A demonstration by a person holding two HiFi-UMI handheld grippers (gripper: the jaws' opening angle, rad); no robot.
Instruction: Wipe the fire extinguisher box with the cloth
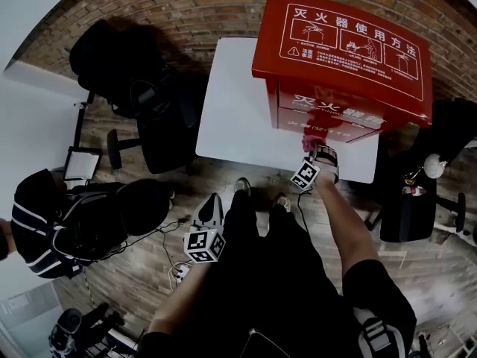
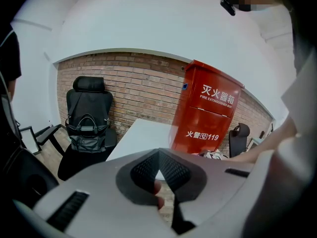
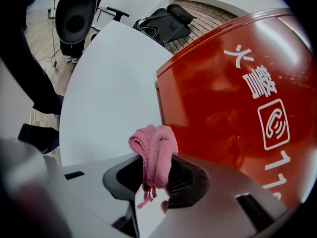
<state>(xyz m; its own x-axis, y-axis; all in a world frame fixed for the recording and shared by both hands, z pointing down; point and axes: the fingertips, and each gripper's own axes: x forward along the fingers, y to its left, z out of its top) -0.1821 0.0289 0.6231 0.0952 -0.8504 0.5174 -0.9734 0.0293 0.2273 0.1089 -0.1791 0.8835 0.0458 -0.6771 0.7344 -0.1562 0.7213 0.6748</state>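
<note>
The red fire extinguisher box stands on the right part of a white table. My right gripper is at the box's lower front, shut on a bunched pink cloth. In the right gripper view the cloth sticks up from the right gripper, close to the box's red front and over the table; whether it touches the box I cannot tell. My left gripper hangs low near my legs, away from the table. Its jaws meet with nothing between them, and it faces the box.
A black office chair with a bag stands left of the table, also in the left gripper view. Another black chair is at the right. A person in dark clothes sits at the left. A brick wall runs behind.
</note>
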